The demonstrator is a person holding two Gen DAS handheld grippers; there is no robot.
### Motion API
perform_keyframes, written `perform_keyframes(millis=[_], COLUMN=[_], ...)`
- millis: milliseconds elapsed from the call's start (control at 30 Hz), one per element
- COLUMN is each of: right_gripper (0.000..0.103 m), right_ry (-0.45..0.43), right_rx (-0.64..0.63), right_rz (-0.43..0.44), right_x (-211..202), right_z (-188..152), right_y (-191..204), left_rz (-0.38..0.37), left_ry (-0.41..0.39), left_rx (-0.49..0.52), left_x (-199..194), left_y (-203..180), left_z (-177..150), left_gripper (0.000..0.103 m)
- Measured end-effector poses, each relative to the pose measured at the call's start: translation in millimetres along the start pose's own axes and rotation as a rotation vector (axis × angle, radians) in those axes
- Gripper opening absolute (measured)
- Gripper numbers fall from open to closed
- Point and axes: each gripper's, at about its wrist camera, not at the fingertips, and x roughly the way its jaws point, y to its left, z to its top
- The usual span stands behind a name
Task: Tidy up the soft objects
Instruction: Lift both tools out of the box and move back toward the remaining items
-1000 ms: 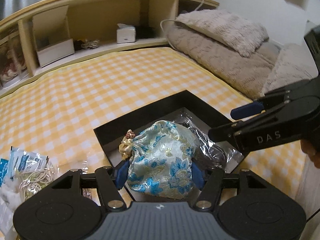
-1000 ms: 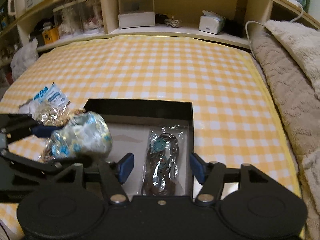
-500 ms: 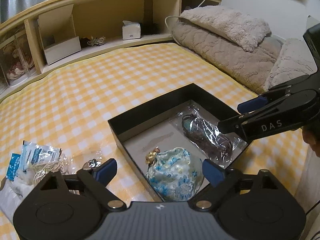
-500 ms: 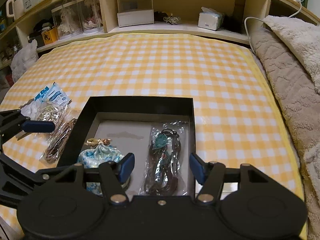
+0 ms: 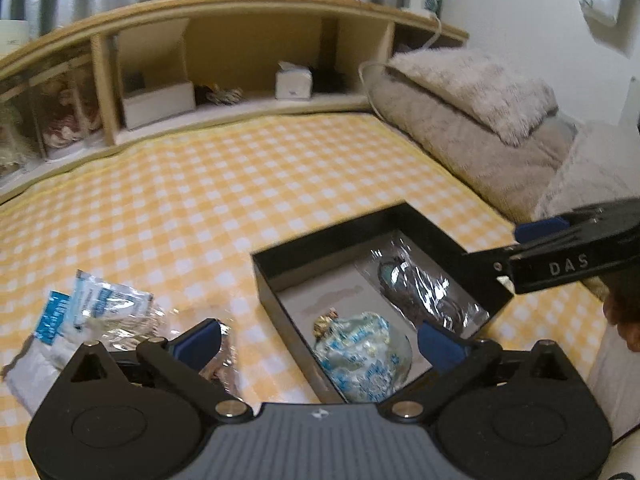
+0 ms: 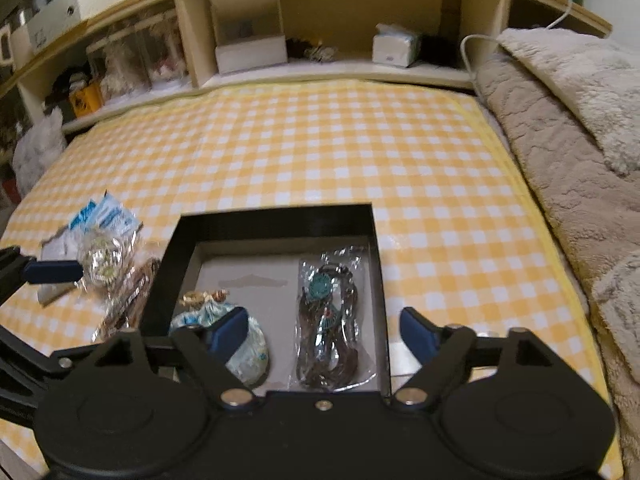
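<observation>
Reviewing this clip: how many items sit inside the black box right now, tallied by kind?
Blue-and-white floral fabric drawstring pouch: 1
Clear plastic bag holding a dark cord necklace with a turquoise piece: 1
Total inside the black rectangular box: 2
Several more clear packets lie outside on the yellow checked cloth; their count is unclear.

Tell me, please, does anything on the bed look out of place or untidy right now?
The clear packets lie in a loose, overlapping heap on the checked cover, outside the black box. Inside it, the brocade pouch and bagged cords lie neatly side by side. Nothing looks spilled or damaged.
</observation>
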Motion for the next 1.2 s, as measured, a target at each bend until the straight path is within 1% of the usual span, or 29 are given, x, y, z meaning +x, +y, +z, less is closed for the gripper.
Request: perform_keyframes(millis=[33, 67, 167, 333, 533, 600, 700, 967, 1100, 1200], right_gripper=[0.094, 0.099, 0.103, 0.103, 0.103, 0.103, 0.103, 0.103, 0.103, 0.103], right_ry=[-0.016, -0.032, -0.085, -0.170, -0.256, -0.282, -0.302, -0.337, -0.349, -0.357], right_rx=[0.000, 0.001, 0.008, 0.037, 0.063, 0.060, 0.046, 0.026, 0.015, 0.005], right_rz=[-0.007, -0.016, -0.036, -0.059, -0.044, -0.050, -0.050, -0.022, -0.010, 0.004], right_x=[-3, -7, -18, -31, -42, -44, -45, -46, -44, -42], right_z=[1, 2, 4, 9, 12, 12, 12, 12, 9, 5], right_y=[1, 3, 9, 19, 38, 48, 62, 98, 116, 129], left_rz=[0.006, 0.013, 0.023, 0.057, 0.130, 0.155, 0.195, 0.261, 0.281, 0.308], left_ry=[-0.010, -0.021, -0.060, -0.102, -0.159, -0.174, -0.197, -0.248, -0.253, -0.242], left_rx=[-0.005, -0.011, -0.034, -0.072, -0.087, -0.098, -0.108, -0.169, -0.213, -0.248], left_x=[-4, -8, -22, -44, -72, -81, -94, -117, -118, -115], left_y=[2, 4, 12, 27, 51, 60, 75, 108, 124, 138], left_z=[1, 3, 5, 6, 5, 4, 3, -2, -7, -13], left_gripper=[0.103, 0.103, 0.103, 0.103, 0.103, 0.103, 0.103, 0.103, 0.103, 0.103])
